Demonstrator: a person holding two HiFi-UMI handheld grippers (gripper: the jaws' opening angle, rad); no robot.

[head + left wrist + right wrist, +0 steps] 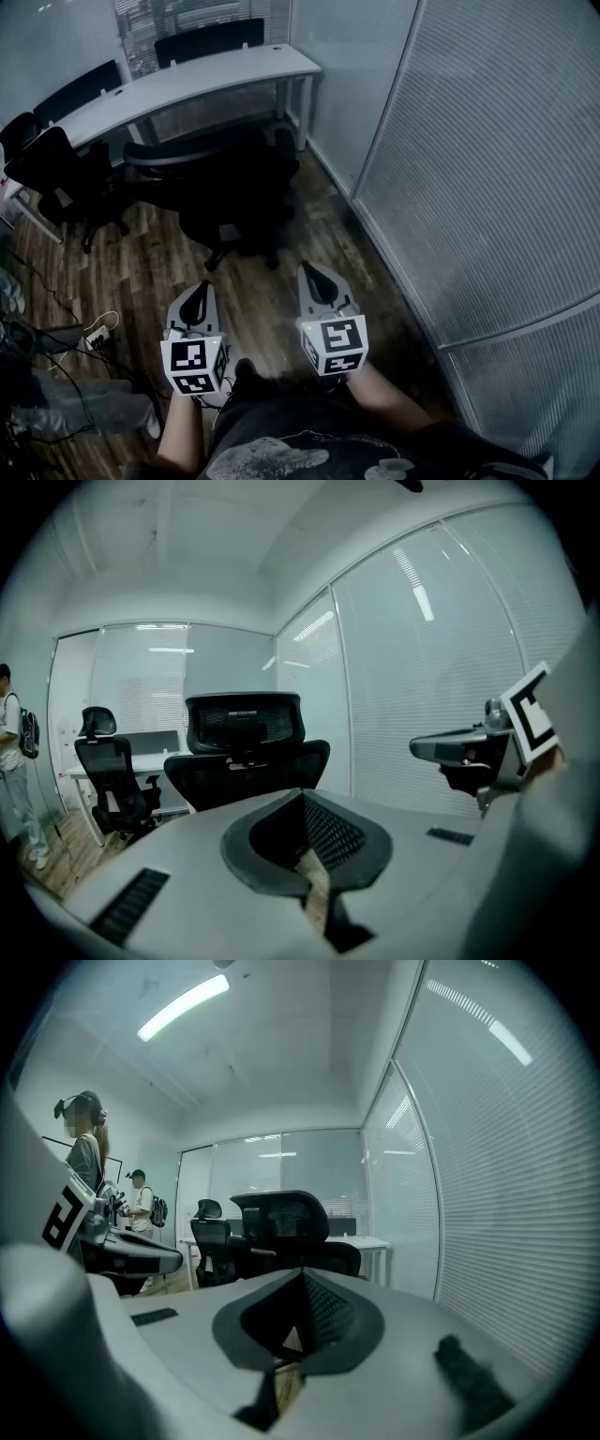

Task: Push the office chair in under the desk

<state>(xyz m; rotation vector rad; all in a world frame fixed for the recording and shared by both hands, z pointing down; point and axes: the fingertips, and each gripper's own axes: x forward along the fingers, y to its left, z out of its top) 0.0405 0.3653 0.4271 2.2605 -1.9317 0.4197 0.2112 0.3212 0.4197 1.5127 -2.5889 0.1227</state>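
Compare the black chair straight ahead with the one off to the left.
The chair straight ahead stands nearer us; the left chair is farther off. The chair straight ahead is before the long side of the desk; the left chair sits by its left end. Both are black with headrests.

Floor: dark wood planks (319, 258), worn in tone, running the length of the room.

Walls: a glass partition (487, 169) with fine horizontal blinds closes the right side, curving at the near end. More blinded glass closes the far end.

Seating: a second black chair (61, 178) stands at the left on a wheeled base. Two further black chair backs (208, 39) (80, 89) stand along the far side.

Floor clutter, left edge: a white power strip (97, 338) with loose cables, and beside it a grey bundle (84, 403), not identifiable.

Ceiling: one lit strip light (183, 1007).

Persons: one standing person with a backpack (14, 761), far left.
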